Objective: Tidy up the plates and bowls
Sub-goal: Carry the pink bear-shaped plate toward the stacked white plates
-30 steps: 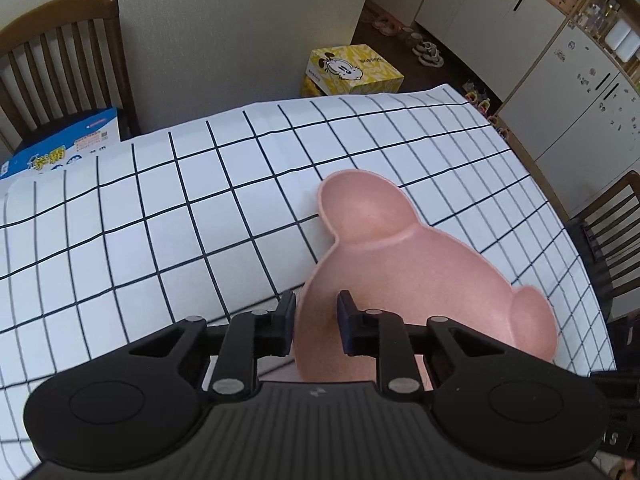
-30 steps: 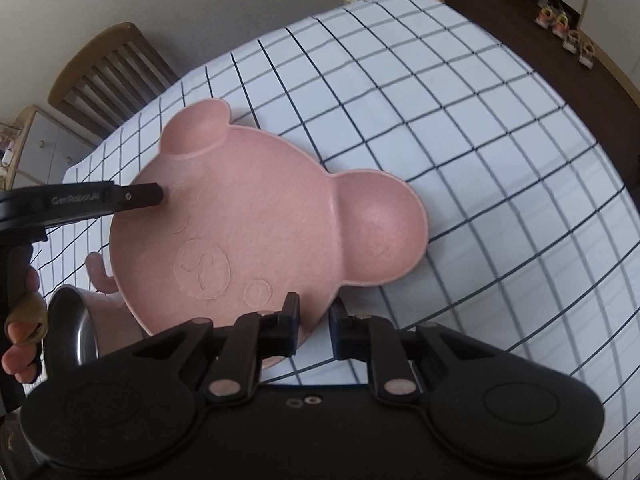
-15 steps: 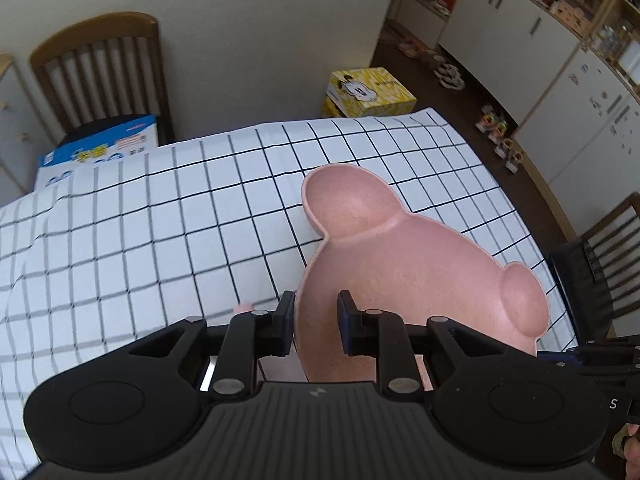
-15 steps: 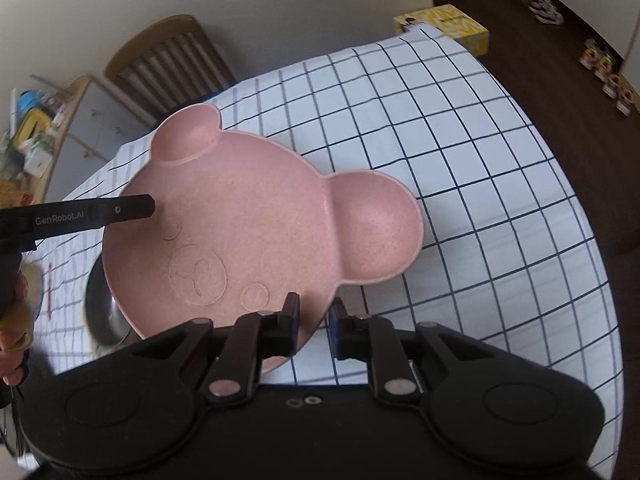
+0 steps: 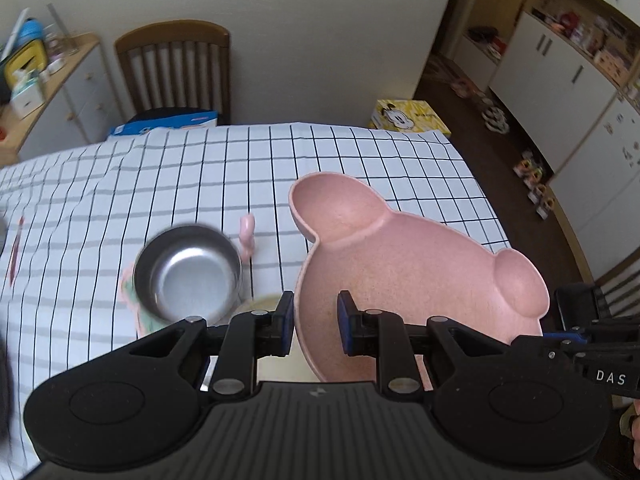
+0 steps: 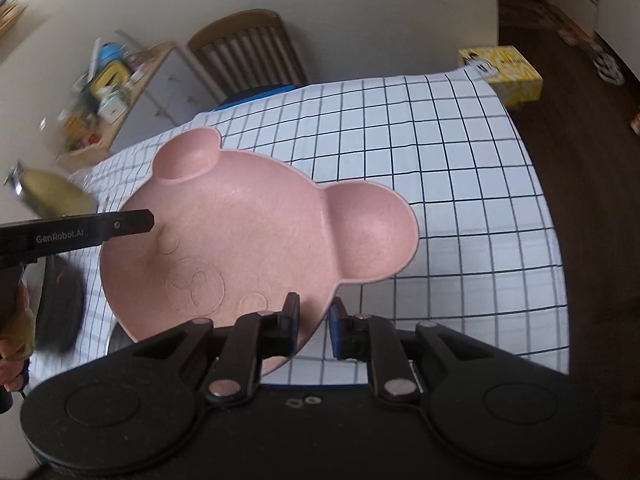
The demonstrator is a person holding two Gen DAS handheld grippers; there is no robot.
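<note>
Since a second ago, my left gripper has lifted the pink bear plate higher above the checked table, and a metal bowl now shows below, jaws clamped on the rim. My right gripper pinches the plate on its near edge. It looks light, stiff and a bit slippery, so I think two rim grips suit it.

Bear-shaped plate up off the checked tablecloth, right of a steel bowl. Left gripper on its near-left rim, right gripper on its near-right rim. Chair beyond the far edge, box on the floor far right.
</note>
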